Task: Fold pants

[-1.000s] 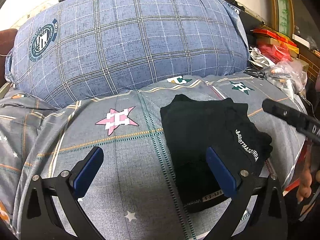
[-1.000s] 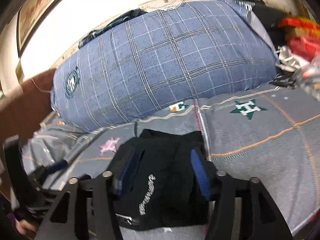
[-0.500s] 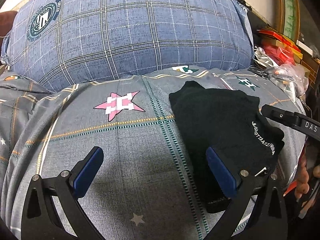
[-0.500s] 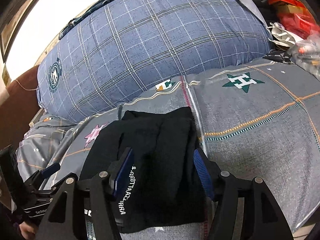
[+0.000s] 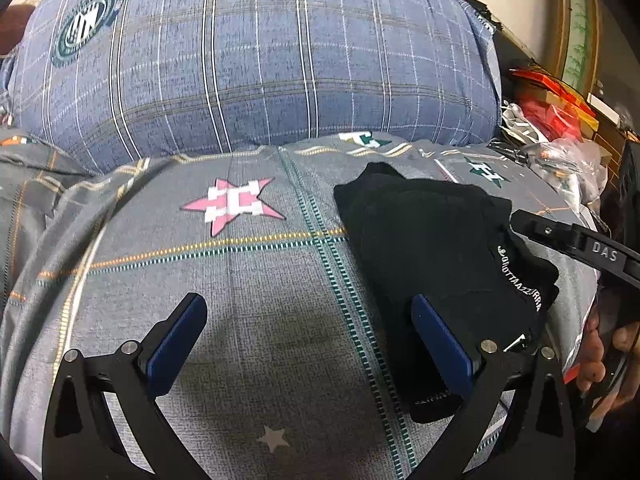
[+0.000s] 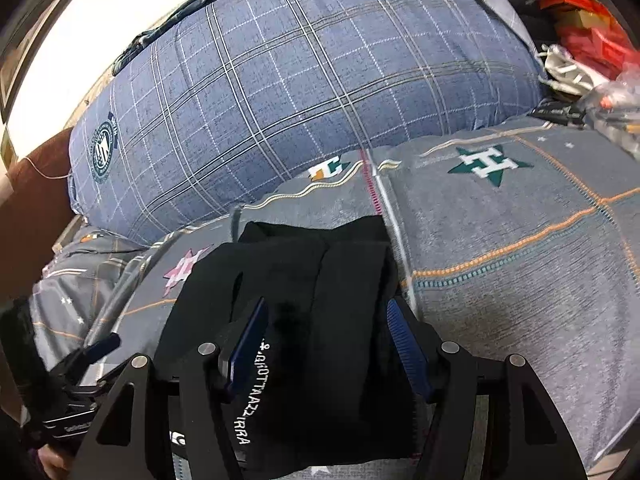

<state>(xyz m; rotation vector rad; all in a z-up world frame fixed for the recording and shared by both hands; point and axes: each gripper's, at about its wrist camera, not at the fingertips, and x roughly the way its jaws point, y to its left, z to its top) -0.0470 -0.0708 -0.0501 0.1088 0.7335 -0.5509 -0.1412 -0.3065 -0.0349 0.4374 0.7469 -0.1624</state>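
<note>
My left gripper (image 5: 308, 344), jaws spread wide, hangs over the grey star-printed bedsheet (image 5: 240, 280), holding nothing. The folded black fabric pants (image 5: 432, 248) lie just beyond its right finger. My right gripper (image 6: 324, 344), also spread, straddles the pants (image 6: 304, 280). A blue plaid pillow (image 6: 304, 80) lies ahead.

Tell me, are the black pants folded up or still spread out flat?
Folded. The black pants lie as a compact stack on the grey bedspread, with layered edges visible at the far end.
</note>
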